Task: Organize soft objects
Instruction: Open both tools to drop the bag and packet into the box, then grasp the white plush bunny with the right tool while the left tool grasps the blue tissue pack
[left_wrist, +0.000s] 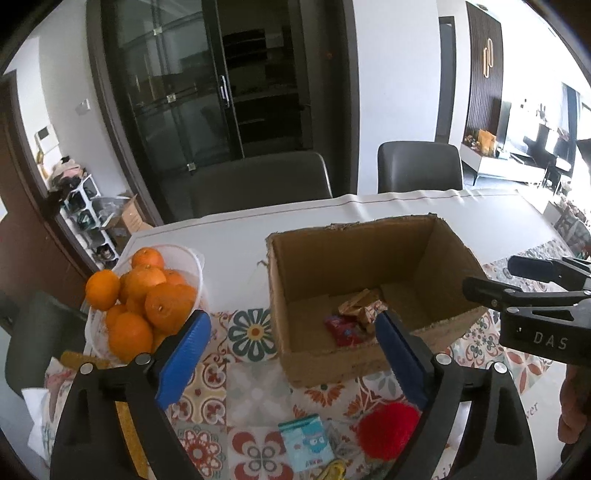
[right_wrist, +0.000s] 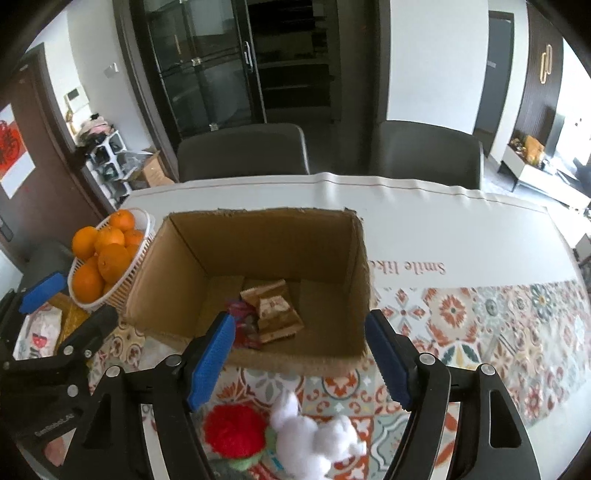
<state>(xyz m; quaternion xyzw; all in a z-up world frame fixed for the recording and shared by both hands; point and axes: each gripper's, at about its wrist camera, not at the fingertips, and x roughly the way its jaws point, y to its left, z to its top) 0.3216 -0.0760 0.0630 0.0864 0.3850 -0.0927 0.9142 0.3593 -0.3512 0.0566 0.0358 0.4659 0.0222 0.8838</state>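
Observation:
An open cardboard box (left_wrist: 332, 251) (right_wrist: 258, 240) stands on the patterned tablecloth, with tan snack packets (left_wrist: 364, 306) (right_wrist: 275, 310) and a red packet (left_wrist: 343, 330) inside. A red fluffy toy (left_wrist: 388, 428) (right_wrist: 234, 424) lies in front of it, beside a white plush (right_wrist: 314, 439). A light blue packet (left_wrist: 304, 445) lies near the left gripper. My left gripper (left_wrist: 291, 354) is open and empty, hovering before the box. My right gripper (right_wrist: 299, 360) is open and empty above the plush toys. The right gripper also shows at the right of the left wrist view (left_wrist: 498, 284).
A white basket (left_wrist: 192, 266) (right_wrist: 122, 291) of oranges (left_wrist: 155, 295) (right_wrist: 103, 258) stands left of the box. Two dark chairs (left_wrist: 258, 181) (right_wrist: 424, 151) stand behind the table. A white bare strip of table (right_wrist: 443, 229) lies beyond the box.

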